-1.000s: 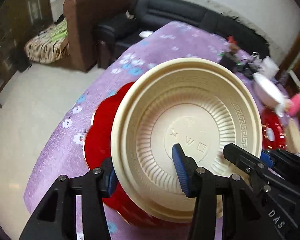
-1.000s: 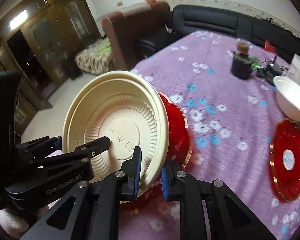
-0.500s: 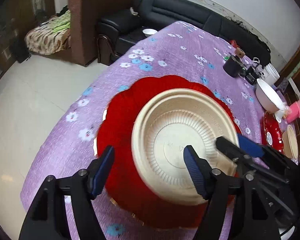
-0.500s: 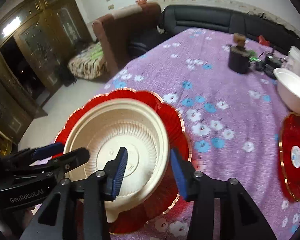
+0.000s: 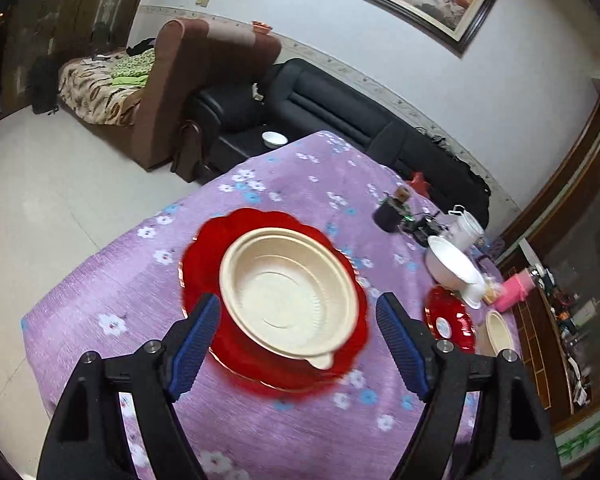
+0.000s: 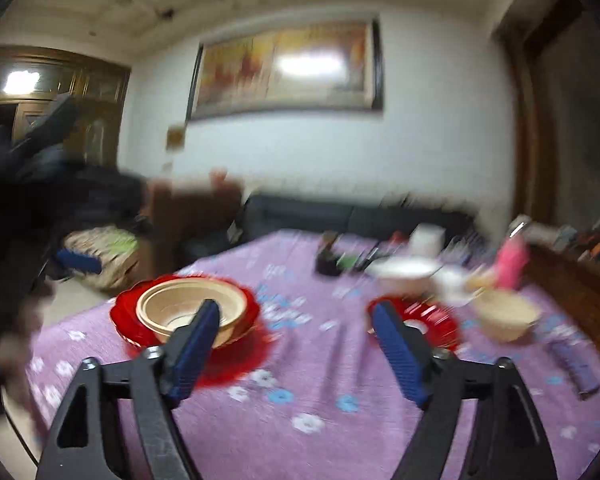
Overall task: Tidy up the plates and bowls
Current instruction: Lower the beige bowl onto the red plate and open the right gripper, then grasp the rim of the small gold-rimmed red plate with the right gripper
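A cream bowl (image 5: pixel 290 294) rests upright on a red scalloped plate (image 5: pixel 204 256) on the purple flowered tablecloth (image 5: pixel 308 420). My left gripper (image 5: pixel 298 332) hovers above and behind the bowl, jaws still opening, with nothing pressed between them. In the blurred right wrist view my right gripper (image 6: pixel 296 340) points almost level across the table, jaws opening wide and empty; the cream bowl (image 6: pixel 190 308) and red plate (image 6: pixel 126 312) lie to its left. A second red plate (image 6: pixel 436 320), a second cream bowl (image 6: pixel 504 318) and a white bowl (image 6: pixel 404 274) sit further right.
A dark cup (image 5: pixel 388 214), white containers (image 5: pixel 466 226) and a pink bottle (image 5: pixel 514 292) crowd the table's far right. A black sofa (image 5: pixel 340 108) and a brown armchair (image 5: pixel 188 80) stand beyond the table. A wooden sideboard (image 6: pixel 572 280) runs along the right.
Both grippers let go of the cream bowl, which now sits flat on the red plate. Both pulled back and opened; the right one swung to the right and tilted up.
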The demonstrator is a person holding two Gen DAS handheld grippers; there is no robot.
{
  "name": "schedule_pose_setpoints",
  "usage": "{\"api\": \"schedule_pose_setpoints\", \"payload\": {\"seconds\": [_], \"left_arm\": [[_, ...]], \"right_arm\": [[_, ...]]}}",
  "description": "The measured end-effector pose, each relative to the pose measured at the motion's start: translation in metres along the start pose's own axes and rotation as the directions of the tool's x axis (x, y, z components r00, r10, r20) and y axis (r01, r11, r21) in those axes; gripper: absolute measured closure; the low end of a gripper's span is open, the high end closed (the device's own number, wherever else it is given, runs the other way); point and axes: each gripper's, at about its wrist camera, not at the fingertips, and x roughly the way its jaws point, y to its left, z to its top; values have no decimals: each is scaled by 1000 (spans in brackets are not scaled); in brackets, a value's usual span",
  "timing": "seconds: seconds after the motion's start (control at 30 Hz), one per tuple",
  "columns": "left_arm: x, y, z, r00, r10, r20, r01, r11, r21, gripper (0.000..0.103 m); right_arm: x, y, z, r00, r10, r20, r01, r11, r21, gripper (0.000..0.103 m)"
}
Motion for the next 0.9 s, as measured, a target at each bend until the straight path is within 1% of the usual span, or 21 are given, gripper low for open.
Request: {"api": "schedule_pose_setpoints", "payload": {"seconds": [0.03,0.07,0.1,0.13,0.2,0.23,0.27,0.3,0.37,0.4,0.47,0.5,0.57,0.63,0.67,0.73,0.77,0.8,0.83,0.87,0.9], "left_arm": [[1,-17,-2,1000,13,-3,-13,1000,16,24],[1,-27,-3,1000,22,-6,-21,999,31,24],[7,-52,-8,999,32,-4,-31,999,42,24],[10,-65,-9,999,34,-3,-34,998,50,24],[9,-78,-7,1000,27,2,-27,997,69,24],[6,-81,-6,1000,26,8,-26,997,76,24],[5,-86,-4,999,30,18,-31,996,79,24],[6,-93,-2,999,36,31,-38,996,77,24],[4,-109,3,998,27,54,-32,995,99,23],[4,-118,3,997,32,69,-40,992,116,23],[2,-127,-2,994,53,93,-67,986,151,19],[2,-129,-5,994,53,92,-68,985,162,18],[9,-138,-12,996,46,71,-59,979,194,17],[16,-142,-18,998,35,48,-45,976,215,17],[20,-142,-20,999,25,31,-31,976,217,17],[35,-146,-22,1000,-6,-24,11,977,213,17],[43,-147,-22,998,-20,-52,31,976,216,17],[54,-152,-22,996,-33,-88,52,973,227,17],[60,-153,-21,993,-36,-109,61,970,236,17],[66,-155,-22,991,-38,-126,69,967,246,17],[75,-158,-22,988,-42,-148,79,963,258,17]], "right_arm": [[-10,5,-7,999,-26,41,28,999,-35,9],[-19,13,-14,996,-50,71,56,995,-78,9],[-21,19,-20,996,-54,73,62,991,-117,9],[-21,24,-24,997,-43,56,51,989,-141,9],[-16,33,-30,1000,-19,-2,18,982,-186,9],[-13,35,-32,999,-26,-31,19,976,-218,9],[-14,36,-33,998,-41,-39,30,969,-246,9],[-18,32,-36,997,-68,-28,57,958,-280,9],[-22,23,-41,994,-113,-11,104,945,-311,9],[-18,16,-41,990,-137,-18,125,942,-311,9],[-10,-5,-36,983,-170,-63,147,952,-267,9],[-3,-21,-28,978,-184,-97,158,960,-232,9],[7,-43,-15,970,-201,-138,173,965,-195,9],[21,-75,-1,962,-180,-207,155,979,-131,9],[33,-92,3,954,-156,-254,136,986,-96,9],[60,-128,8,933,-95,-348,96,995,-14,11],[75,-146,8,917,-65,-393,83,996,29,14],[95,-168,6,896,-41,-441,87,993,83,25],[108,-184,3,880,-28,-474,98,988,123,35],[124,-200,0,862,-12,-506,113,979,169,39],[142,-220,-5,843,14,-537,131,964,231,48]]}}
